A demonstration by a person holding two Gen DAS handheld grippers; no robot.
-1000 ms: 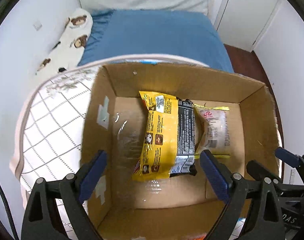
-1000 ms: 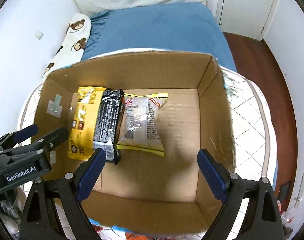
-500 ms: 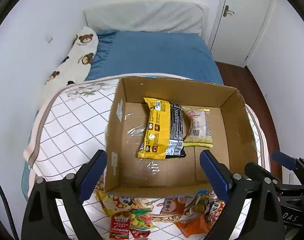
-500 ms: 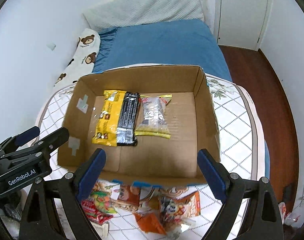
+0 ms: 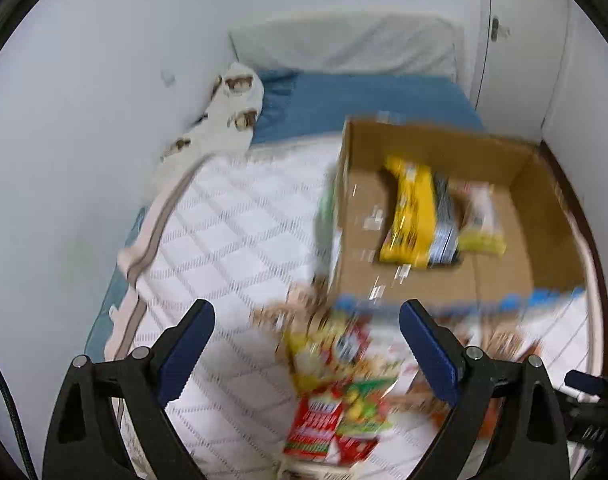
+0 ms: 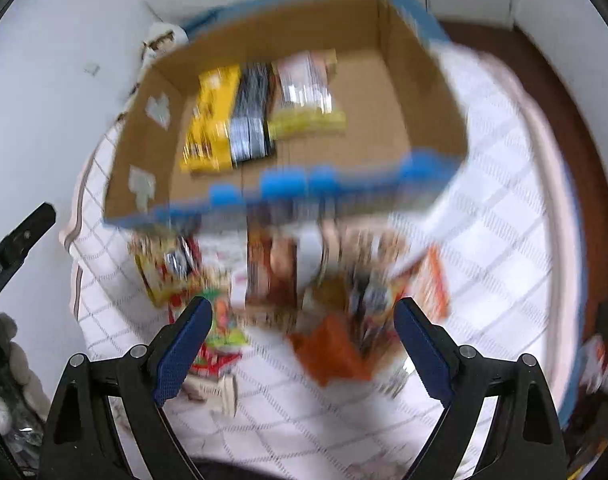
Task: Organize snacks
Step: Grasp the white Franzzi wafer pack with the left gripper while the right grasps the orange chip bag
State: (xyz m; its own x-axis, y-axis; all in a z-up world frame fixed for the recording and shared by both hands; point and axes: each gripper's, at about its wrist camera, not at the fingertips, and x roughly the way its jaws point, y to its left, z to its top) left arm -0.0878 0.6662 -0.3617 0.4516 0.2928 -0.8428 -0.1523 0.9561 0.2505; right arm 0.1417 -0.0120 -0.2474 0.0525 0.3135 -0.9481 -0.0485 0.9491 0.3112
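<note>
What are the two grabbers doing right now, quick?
Left gripper: open, holding nothing.
Right gripper: open, holding nothing.

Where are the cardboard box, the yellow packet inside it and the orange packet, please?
cardboard box [image 6: 419,92], right wrist view, inner right wall.
yellow packet [image 6: 212,120], right wrist view, middle.
orange packet [image 6: 331,350], right wrist view, middle.

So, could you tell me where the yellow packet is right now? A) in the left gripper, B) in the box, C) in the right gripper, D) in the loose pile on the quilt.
B: the yellow packet lies on the floor of the box, and both grippers are open and empty.
</note>
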